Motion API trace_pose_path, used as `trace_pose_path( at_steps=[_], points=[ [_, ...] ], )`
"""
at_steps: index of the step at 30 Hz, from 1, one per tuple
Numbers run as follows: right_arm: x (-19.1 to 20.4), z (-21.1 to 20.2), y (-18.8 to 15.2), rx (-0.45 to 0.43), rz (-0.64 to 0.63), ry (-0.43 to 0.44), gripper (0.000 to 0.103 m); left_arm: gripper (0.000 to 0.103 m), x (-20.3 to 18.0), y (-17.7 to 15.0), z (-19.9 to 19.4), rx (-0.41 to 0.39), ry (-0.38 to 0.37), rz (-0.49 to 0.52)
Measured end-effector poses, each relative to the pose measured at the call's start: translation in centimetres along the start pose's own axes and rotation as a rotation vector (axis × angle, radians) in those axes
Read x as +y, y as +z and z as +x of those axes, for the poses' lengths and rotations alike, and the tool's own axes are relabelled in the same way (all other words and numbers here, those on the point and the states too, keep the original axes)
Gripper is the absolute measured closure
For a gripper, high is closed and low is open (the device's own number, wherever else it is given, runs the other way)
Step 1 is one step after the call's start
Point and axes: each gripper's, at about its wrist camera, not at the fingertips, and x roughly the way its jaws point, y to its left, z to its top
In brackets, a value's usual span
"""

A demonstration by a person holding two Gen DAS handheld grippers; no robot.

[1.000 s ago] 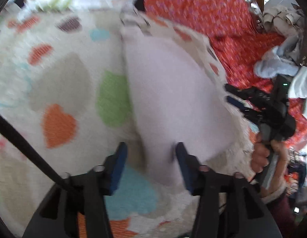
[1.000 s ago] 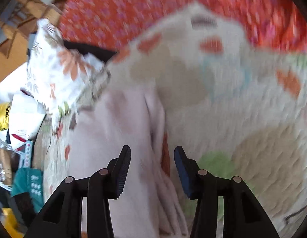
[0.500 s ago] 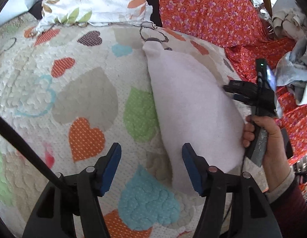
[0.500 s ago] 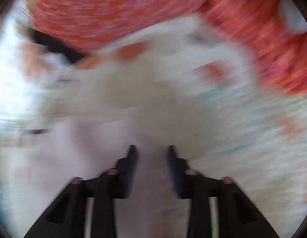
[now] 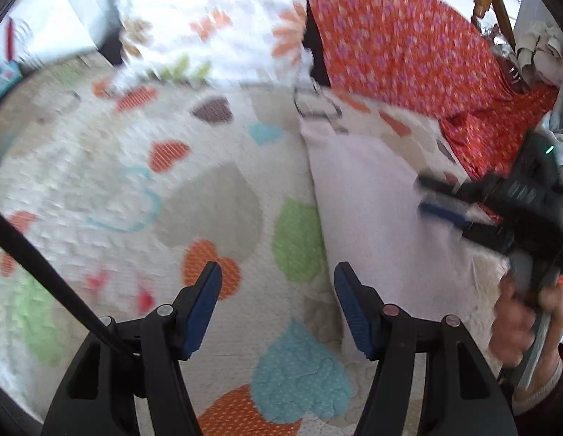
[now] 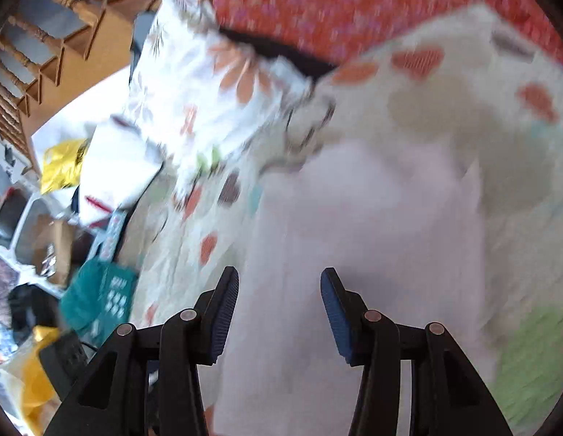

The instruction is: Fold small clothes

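Right of centre in the left wrist view, the pale pink garment point(image 5: 376, 218) lies lengthwise on the heart-print quilt point(image 5: 143, 196). Right gripper point(image 5: 426, 196) hovers over it, nearer, jaws spread; left gripper point(image 5: 278, 305), spread too, sits just beside its edge.

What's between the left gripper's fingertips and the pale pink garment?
In the left wrist view, only bare heart-print quilt: the left gripper hovers open over it, and the pale pink garment starts just past the right finger, nothing in between.
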Motion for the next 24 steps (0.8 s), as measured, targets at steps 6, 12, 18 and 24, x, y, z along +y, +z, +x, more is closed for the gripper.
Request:
trace_pose_path(
  at_steps=[6, 12, 18, 24],
  points=[
    [-0.6, 2.0, -3.1, 0.106, 0.035, 0.021, 0.050, 0.012, 0.0, -2.1, -7.5, -0.238, 0.204, 0.010],
    [0.9, 1.8, -9.6, 0.223, -0.002, -0.003, 0.050, 0.000, -0.2, -3.5, -15.1, -0.421, 0.365, 0.043],
    [1.8, -3.7, -12.3, 0.134, -0.042, -0.065, 0.050, 0.000, -2.4, -4.9, -21.3, -0.568, 0.415, 0.090],
    [1.8, -11.2, -11.5, -0.049, -0.090, -0.319, 0.044, 0.000, -4.3, -3.6, -21.4, -0.562, 0.273, 0.107]
  ],
)
